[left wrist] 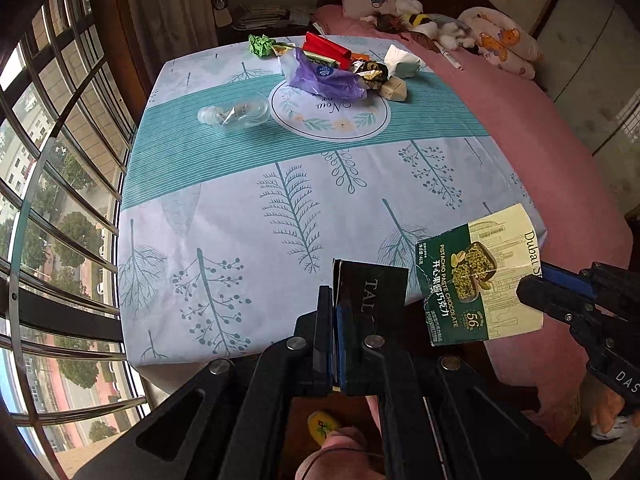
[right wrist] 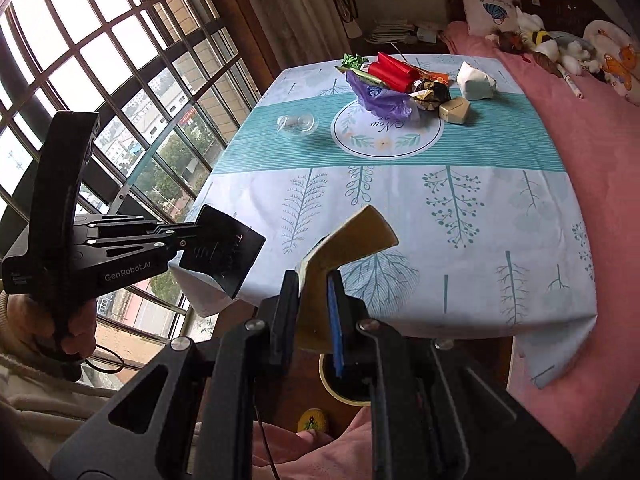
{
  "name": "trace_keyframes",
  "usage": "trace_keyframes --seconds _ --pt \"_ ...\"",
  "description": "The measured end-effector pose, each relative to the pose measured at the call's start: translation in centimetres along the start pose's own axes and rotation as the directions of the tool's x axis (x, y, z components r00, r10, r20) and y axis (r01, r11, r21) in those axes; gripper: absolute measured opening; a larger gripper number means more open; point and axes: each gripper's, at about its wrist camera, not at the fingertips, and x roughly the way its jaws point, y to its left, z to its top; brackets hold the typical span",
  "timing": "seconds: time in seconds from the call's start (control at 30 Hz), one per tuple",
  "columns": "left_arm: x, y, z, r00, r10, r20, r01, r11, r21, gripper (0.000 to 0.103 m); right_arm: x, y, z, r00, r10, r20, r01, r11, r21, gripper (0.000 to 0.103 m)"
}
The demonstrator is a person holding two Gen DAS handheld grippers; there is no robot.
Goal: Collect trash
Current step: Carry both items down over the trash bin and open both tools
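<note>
My left gripper [left wrist: 334, 312] is shut on a black flattened carton [left wrist: 370, 288] at the table's near edge; the carton also shows in the right wrist view [right wrist: 224, 254]. My right gripper [right wrist: 314, 284] is shut on a green and cream chocolate box [right wrist: 352, 236], held above the near edge; the box shows beside the black carton in the left wrist view [left wrist: 480, 276]. A pile of trash lies at the far end of the table: a purple bag [left wrist: 320, 76], a red packet [left wrist: 326, 50], green crumpled paper [left wrist: 260, 44], white paper [left wrist: 402, 60] and a clear plastic cup [left wrist: 236, 114].
The table has a blue leaf-print cloth [left wrist: 280, 208]. A barred window [left wrist: 52, 160] runs along the left. A pink bed [left wrist: 540, 140] with pillows and soft toys is on the right. A round bin [right wrist: 348, 384] stands on the floor under the near edge.
</note>
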Motion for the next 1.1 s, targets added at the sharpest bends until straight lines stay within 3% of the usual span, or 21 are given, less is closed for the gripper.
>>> trace_keyframes --seconds 0.2,0.33,0.57,0.77,0.83,0.87,0.9,0.97,1.0,1.07,1.1 --pt "1.6 -1.7 -5.4 0.997 -0.034 -0.067 0.038 0.998 0.054 0.002 0.4 2.5 -7.4 0.994 -0.049 -0.102 0.051 0.998 0.023 0.012" --pt "4.5 -3.3 -8.3 0.996 -0.031 -0.089 0.039 0.996 0.086 0.002 3.1 1.8 -11.8 0.983 -0.065 -0.171 0.079 0.994 0.075 0.012" --pt "14.2 -3.8 -12.9 0.989 -0.007 -0.145 0.017 0.998 0.065 0.002 12.2 -2.2 -17.7 0.966 -0.081 -0.246 0.124 0.979 0.164 0.012" --pt "21.9 -3.2 -15.9 0.989 0.023 -0.144 -0.017 0.999 0.042 0.002 20.0 -5.4 -22.2 0.955 -0.102 -0.277 0.155 0.971 0.179 0.013" --pt "24.2 -2.8 -16.5 0.987 0.027 -0.159 -0.024 0.999 0.024 0.009 22.1 -6.4 -23.4 0.952 -0.108 -0.286 0.165 0.969 0.183 0.014" --pt "25.3 -2.5 -16.8 0.985 0.021 -0.171 -0.020 1.000 0.011 0.020 23.1 -6.8 -23.9 0.949 -0.109 -0.296 0.169 0.968 0.185 0.015" --pt "26.2 -2.3 -17.1 0.983 0.020 -0.184 -0.020 1.000 0.002 0.040 24.0 -7.2 -24.5 0.946 -0.108 -0.306 0.171 0.967 0.188 0.015" --pt "27.5 -2.0 -17.7 0.983 0.013 -0.185 -0.017 1.000 -0.018 0.061 25.3 -7.7 -25.2 0.943 -0.107 -0.314 0.175 0.965 0.196 0.022" --pt "27.8 -2.0 -18.0 0.984 0.010 -0.181 -0.014 1.000 -0.021 0.065 25.8 -8.1 -25.4 0.944 -0.104 -0.314 0.172 0.965 0.198 0.026" --pt "28.3 -1.9 -18.5 0.983 0.013 -0.184 -0.017 1.000 -0.019 0.069 26.4 -8.3 -25.9 0.947 -0.089 -0.309 0.160 0.964 0.211 0.049" --pt "28.4 -1.8 -18.6 0.983 0.020 -0.184 -0.024 0.999 -0.022 0.071 26.7 -8.5 -26.0 0.948 -0.083 -0.308 0.156 0.963 0.219 0.051"
